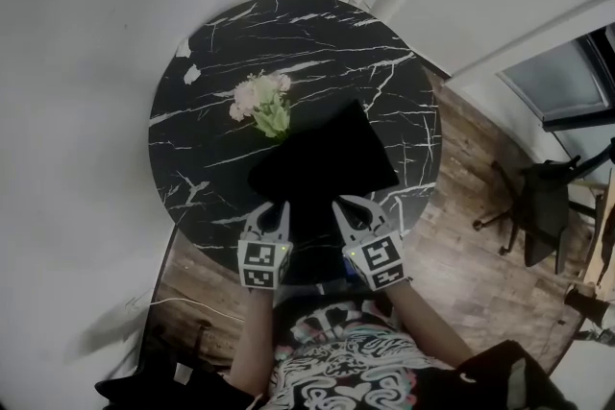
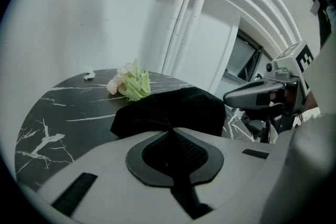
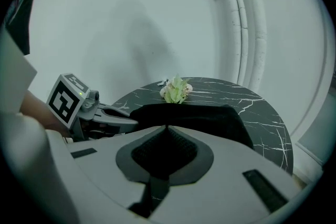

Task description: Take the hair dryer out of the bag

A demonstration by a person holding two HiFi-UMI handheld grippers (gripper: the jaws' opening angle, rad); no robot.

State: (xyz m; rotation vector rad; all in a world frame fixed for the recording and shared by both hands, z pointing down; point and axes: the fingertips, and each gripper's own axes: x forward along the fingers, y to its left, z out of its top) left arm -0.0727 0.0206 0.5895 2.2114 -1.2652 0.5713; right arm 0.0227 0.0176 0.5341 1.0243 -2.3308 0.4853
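Observation:
A black fabric bag [image 1: 322, 158] lies flat on the round black marble table [image 1: 192, 139], near its front edge. The hair dryer is not visible; the bag hides whatever is inside. My left gripper [image 1: 280, 206] is shut with its tips pinching the bag's near edge, where the cloth [image 2: 173, 107] puckers at the tips [image 2: 170, 130]. My right gripper [image 1: 343, 203] is shut too, its tips [image 3: 167, 127] closed on the near edge of the bag [image 3: 194, 115] a little to the right. The two grippers sit side by side, a hand's width apart.
A small bunch of pale flowers with green leaves [image 1: 261, 103] lies just beyond the bag. A white paper scrap [image 1: 192, 74] rests at the table's far left. White walls stand behind the table; a dark office chair [image 1: 538, 206] stands on the wooden floor to the right.

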